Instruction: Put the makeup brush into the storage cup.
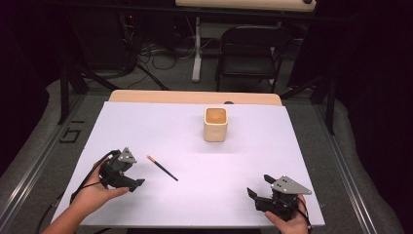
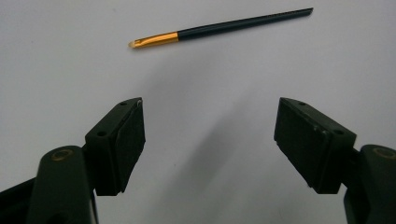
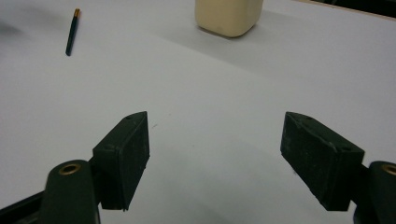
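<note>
- Right now the left claw (image 1: 130, 178) hovers low over the near left of the white bench (image 1: 243, 161), its jaws spread wide with nothing between them.
- Just beyond it lies a thin brush (image 1: 162, 168), flat on the bench, its gold band and pale tip pointing to the far left and its dark handle running toward the near right.
- From the left gripper view the brush (image 2: 219, 27) sits ahead of the open jaws and apart from them, lying crosswise to them.
- The right claw (image 1: 257, 194) rests at the near right, also wide open and empty, well apart from the brush.
- A cream cup (image 1: 215, 124) stands upright toward the far middle of the bench, well away from both claws.
- To pick up the brush well, I would bring the left claw forward until the dark handle lies between the pads, come down almost to the surface, and close across the handle rather than the gold band.
- Being so thin and flat, the brush may slip or roll as the pads close, so a slow, square squeeze seems wise.
- What the cup holds is hard to tell; its inside looks brownish from above.
- In the right gripper view the cup (image 3: 229, 16) is cut off at the top.
</note>
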`<state>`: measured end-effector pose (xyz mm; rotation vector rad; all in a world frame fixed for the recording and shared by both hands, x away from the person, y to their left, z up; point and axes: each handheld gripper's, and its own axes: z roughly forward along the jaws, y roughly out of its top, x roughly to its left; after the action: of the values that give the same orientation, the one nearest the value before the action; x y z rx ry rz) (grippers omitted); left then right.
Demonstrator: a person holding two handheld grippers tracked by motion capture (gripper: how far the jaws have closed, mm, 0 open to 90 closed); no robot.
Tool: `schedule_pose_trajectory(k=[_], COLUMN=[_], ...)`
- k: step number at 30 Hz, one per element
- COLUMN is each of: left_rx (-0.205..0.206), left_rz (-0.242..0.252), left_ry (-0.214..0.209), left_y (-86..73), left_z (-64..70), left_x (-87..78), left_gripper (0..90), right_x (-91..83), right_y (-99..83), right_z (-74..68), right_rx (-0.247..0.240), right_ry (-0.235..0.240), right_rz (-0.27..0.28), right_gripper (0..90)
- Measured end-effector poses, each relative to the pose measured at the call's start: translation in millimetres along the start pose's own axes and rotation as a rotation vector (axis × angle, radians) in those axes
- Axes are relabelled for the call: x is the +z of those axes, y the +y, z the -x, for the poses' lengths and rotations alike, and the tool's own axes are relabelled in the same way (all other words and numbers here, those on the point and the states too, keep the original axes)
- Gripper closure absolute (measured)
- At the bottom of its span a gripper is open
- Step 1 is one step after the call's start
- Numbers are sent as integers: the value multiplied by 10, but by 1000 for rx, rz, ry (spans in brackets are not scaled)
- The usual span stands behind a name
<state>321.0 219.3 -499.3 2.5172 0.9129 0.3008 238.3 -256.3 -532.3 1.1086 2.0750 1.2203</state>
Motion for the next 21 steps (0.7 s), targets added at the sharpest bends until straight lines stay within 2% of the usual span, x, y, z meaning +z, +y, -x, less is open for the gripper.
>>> schedule_pose_trajectory(k=[10, 13, 19, 21], left_rx=[49, 73, 94, 87], left_rz=[-92, -138, -191, -196], left_ry=[-41, -55, -72, -80], left_y=[169, 221, 278, 285], left_z=[-19, -27, -42, -43], left_x=[92, 142, 179, 185], left_gripper=[258, 265, 275, 277], right_x=[5, 6, 3, 3], right_y=[-2, -2, -1, -1], right_z=[-1, -3, -5, -4], right_rx=[-4, -4, -5, -6], right_ry=[4, 6, 7, 8], right_rz=[-1, -1, -4, -4], right_gripper=[239, 239, 239, 239])
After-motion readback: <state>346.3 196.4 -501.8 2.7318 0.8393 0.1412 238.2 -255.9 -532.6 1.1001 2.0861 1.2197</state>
